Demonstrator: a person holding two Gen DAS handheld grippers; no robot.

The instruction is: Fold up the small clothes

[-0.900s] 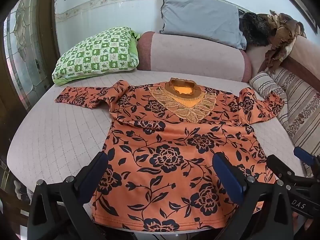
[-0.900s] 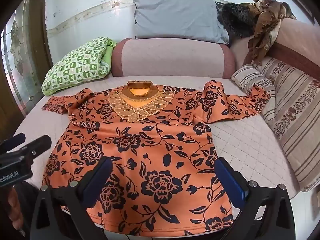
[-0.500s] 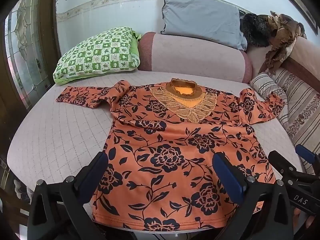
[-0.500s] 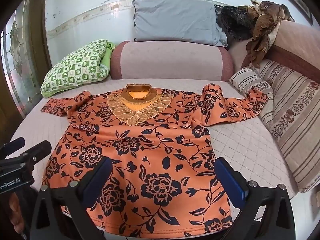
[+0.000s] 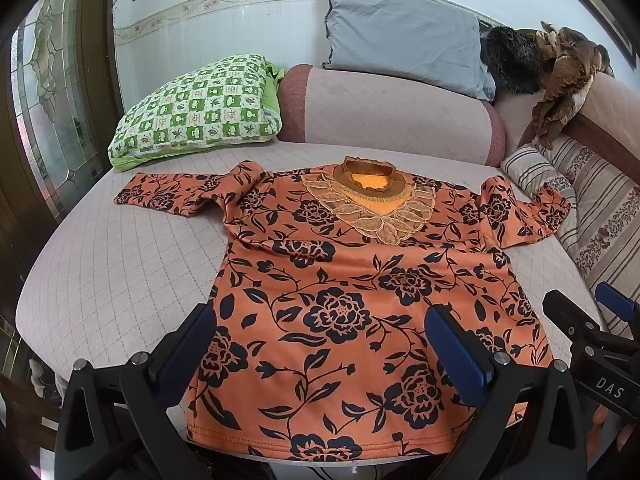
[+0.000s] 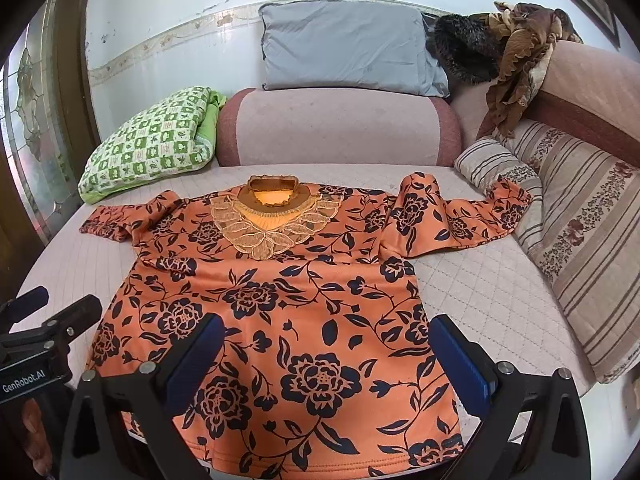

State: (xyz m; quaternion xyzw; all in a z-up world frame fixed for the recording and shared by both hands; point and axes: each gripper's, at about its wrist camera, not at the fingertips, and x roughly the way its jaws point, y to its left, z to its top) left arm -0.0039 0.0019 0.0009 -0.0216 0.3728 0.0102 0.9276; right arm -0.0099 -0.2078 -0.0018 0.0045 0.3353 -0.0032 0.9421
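Note:
An orange top with black flowers (image 5: pixel 352 300) lies flat, front up, on the quilted pink bed (image 5: pixel 112 264), hem toward me and lace collar (image 5: pixel 368 208) at the far end. Both sleeves are spread sideways. It also shows in the right wrist view (image 6: pixel 280 304). My left gripper (image 5: pixel 320 344) is open and empty, hovering above the hem. My right gripper (image 6: pixel 328 352) is open and empty above the hem too. The right gripper shows at the right edge of the left view (image 5: pixel 588 328); the left gripper shows at the left edge of the right view (image 6: pixel 48 320).
A green checked pillow (image 5: pixel 196 112) lies at the far left. A pink bolster (image 5: pixel 384 112) and a grey pillow (image 5: pixel 404 36) stand behind the top. A striped cushion (image 6: pixel 580 256) runs along the right side. Dark and brown clothes (image 6: pixel 508 48) hang at the far right.
Both grippers have lifted and pulled back slightly, so the top sits a little lower in each view. The top itself has not moved; both stay open.

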